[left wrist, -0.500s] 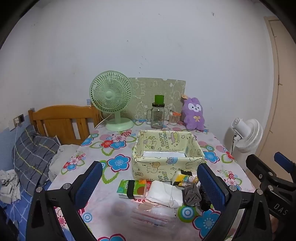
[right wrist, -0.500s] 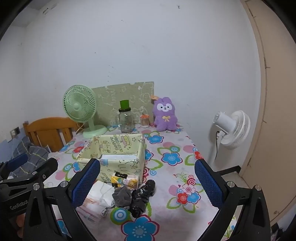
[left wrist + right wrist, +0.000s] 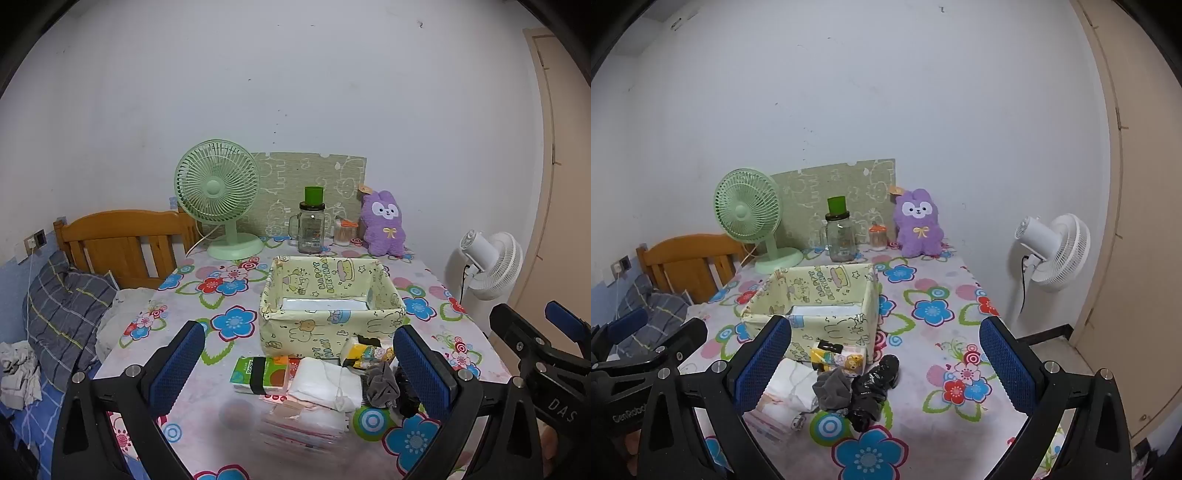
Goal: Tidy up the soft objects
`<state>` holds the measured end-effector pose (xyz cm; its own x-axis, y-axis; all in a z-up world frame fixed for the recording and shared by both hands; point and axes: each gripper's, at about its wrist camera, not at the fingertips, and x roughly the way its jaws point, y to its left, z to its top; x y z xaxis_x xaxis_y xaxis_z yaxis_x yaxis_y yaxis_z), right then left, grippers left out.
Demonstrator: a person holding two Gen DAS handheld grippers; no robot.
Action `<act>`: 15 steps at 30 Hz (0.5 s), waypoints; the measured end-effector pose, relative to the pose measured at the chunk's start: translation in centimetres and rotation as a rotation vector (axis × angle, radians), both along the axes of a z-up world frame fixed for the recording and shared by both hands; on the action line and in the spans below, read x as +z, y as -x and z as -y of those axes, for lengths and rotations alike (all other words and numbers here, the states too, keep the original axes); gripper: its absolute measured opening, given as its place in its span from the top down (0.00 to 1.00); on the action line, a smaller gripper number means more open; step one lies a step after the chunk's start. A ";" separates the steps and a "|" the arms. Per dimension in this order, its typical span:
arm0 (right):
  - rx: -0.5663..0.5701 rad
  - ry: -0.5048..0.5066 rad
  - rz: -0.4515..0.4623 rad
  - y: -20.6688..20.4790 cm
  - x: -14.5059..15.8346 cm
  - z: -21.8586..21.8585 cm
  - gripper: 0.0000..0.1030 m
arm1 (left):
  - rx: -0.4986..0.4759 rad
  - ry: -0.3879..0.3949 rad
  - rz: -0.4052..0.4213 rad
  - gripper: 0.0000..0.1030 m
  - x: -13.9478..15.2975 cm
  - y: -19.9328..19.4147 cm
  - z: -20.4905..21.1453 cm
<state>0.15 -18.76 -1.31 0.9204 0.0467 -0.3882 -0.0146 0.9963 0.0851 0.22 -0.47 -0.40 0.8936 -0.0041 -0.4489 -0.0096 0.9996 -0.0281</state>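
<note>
Near the tabletop's (image 3: 236, 295) front, loose soft items (image 3: 325, 382) await the fabric bin (image 3: 328, 325); both tongs, left (image 3: 299, 369) and right (image 3: 886, 365), gape empty above them.

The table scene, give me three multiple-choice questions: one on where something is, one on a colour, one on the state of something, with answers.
1. Where does the purple plush toy sit?
A. inside the yellow fabric bin
B. at the far end of the table, against the wall
C. on the bed

2. What colour is the desk fan on the table?
A. pale green
B. white
C. blue

3. How do the jaws of the right gripper stand?
A. shut on the grey cloth
B. shut on nothing
C. wide open, gripping nothing

Answers:
1 B: the toy stands beside the glass jar by the wall, beyond the yellow fabric bin.
2 A: its grille and base are pale green; the white fan stands off the table.
3 C: the blue pads stand far apart, clear of the grey cloth.
</note>
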 end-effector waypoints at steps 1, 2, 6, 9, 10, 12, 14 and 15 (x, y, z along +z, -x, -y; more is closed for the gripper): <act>-0.004 0.002 0.000 0.1 0.1 0.0 0.00 | -0.002 0.000 -0.001 0.00 0.0 0.0 0.0; -0.008 0.003 -0.001 0.1 0.1 0.0 0.00 | -0.004 0.001 -0.002 0.00 -0.1 0.0 0.1; -0.020 0.009 -0.009 0.1 0.1 0.0 0.00 | -0.007 0.003 -0.004 0.00 0.0 0.0 0.1; -0.020 0.010 -0.005 0.2 0.1 -0.2 0.00 | -0.009 0.004 0.001 0.00 0.1 0.2 0.2; -0.019 0.009 -0.005 0.2 0.1 -0.2 0.00 | -0.010 0.005 0.000 0.00 0.1 0.1 0.2; -0.019 0.009 -0.004 0.2 0.0 -0.1 0.00 | -0.007 0.005 0.000 0.00 -0.1 0.3 0.3; -0.017 0.006 -0.005 0.2 0.1 -0.1 0.00 | -0.008 0.006 -0.003 0.00 -0.2 0.3 0.3; -0.017 0.005 -0.005 0.2 0.1 0.0 0.00 | -0.008 0.007 -0.004 0.00 -0.1 0.3 0.3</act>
